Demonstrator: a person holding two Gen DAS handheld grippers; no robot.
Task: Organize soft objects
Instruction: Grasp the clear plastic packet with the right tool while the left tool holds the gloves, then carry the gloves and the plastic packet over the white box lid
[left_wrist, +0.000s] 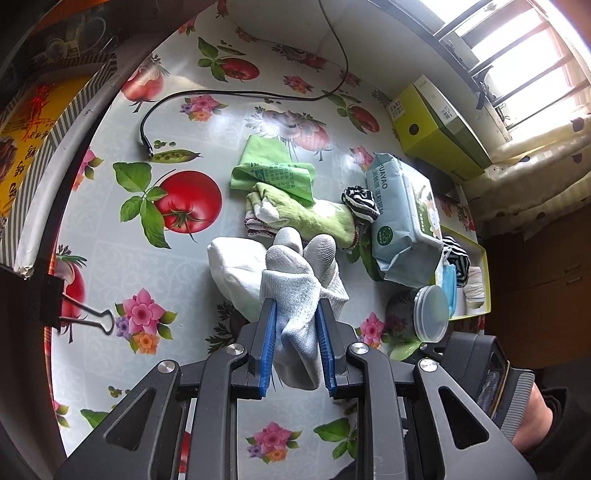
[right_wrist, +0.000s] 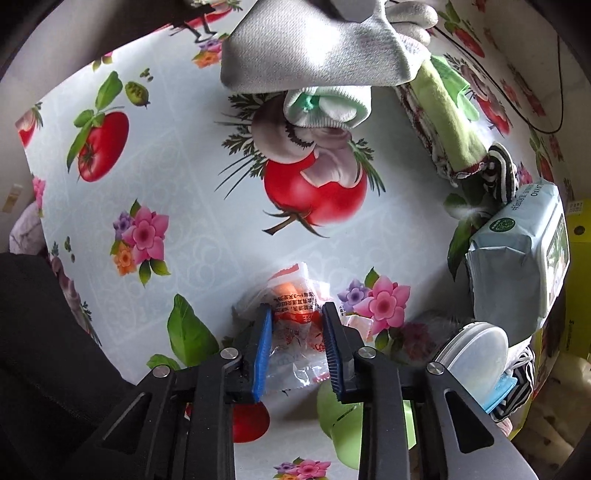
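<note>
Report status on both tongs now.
Left tongs clamping grey glove. Right tongs closing around plastic packet. Nothing blocking.

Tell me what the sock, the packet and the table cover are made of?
Sock: knitted cloth, likely cotton, matte; ribbed weave shows. Packet: thin clear plastic, shiny and crinkled, with red print. Table cover: probably vinyl oilcloth, smooth and glossy, reflecting window light over its printed tomatoes.

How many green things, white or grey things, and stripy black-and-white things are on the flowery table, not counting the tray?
Green: 2, the thin green cloth and the green towel.
White or grey: 2, the grey sock in the left gripper and the white cloth under it.
Stripy: 1, the striped sock.
Total: 5.
</note>
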